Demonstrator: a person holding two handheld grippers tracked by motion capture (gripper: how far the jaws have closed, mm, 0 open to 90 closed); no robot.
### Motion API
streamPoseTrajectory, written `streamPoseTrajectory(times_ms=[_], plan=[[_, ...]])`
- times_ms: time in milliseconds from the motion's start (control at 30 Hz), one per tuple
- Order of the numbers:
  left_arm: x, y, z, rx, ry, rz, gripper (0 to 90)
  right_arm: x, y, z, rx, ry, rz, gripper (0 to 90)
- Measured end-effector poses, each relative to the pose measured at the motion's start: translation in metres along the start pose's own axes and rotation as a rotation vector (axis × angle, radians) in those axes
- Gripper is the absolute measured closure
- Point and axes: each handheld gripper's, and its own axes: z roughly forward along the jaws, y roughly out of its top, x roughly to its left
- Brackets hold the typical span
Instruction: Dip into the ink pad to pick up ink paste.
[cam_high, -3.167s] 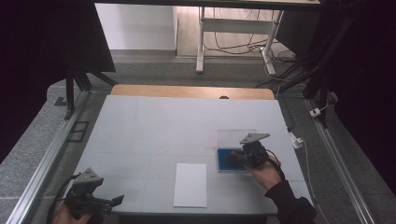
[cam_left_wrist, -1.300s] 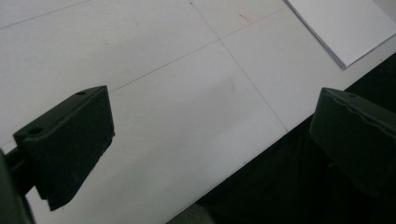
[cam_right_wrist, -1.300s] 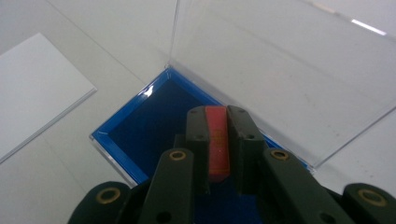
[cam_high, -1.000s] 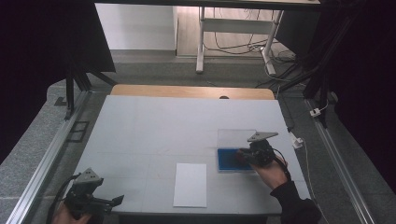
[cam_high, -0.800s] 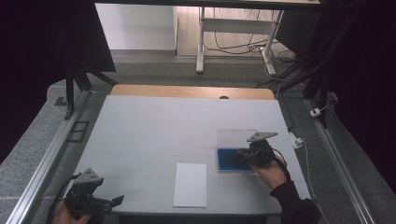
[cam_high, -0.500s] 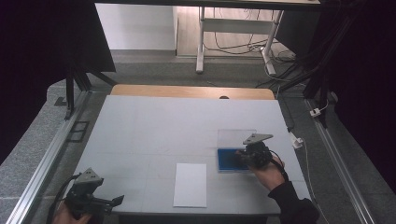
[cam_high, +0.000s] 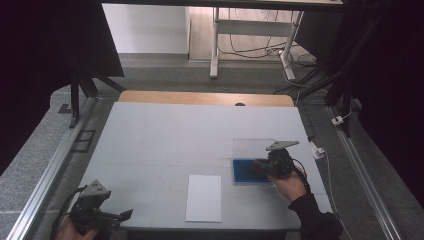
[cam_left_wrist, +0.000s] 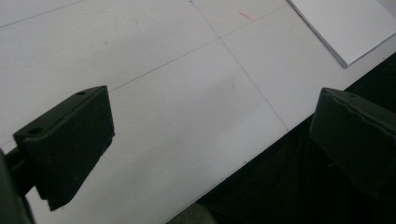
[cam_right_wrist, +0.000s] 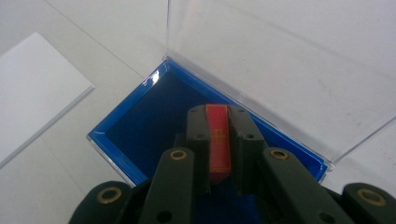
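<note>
Leftward since before, right hand-held gripper (cam_right_wrist: 218, 140), apparently over blue box (cam_right_wrist: 140, 116) edge.

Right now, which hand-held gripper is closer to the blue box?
The right. The right hand-held gripper hangs over the open blue box, clamped on a small red piece. The left hand-held gripper sits at the table's near-left corner, far away.

Red gold-marked piece (cam_right_wrist: 218, 135), blue tray (cam_right_wrist: 140, 116), white sheet (cam_high: 204, 197).

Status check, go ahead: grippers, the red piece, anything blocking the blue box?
Right gripper shut on red piece, over open blue box. Left gripper open, idle at table edge. Clear lid up, nothing blocking.
</note>
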Motion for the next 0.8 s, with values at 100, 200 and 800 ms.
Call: streamPoseTrajectory(times_ms=[100,200,800], plan=[[0.0,0.0,0.0,0.0,0.002,0.001,0.0,0.003,0.001,0.0,0.005,-0.016,-0.02,80.2],[0.0,0.0,0.0,0.001,0.002,0.001,0.0,0.01,0.002,0.001,0.011,-0.049,-0.069,80.1],[0.0,0.0,0.0,0.001,0.001,0.003,0.0,0.013,0.002,-0.001,0.005,-0.061,-0.076,79.7]])
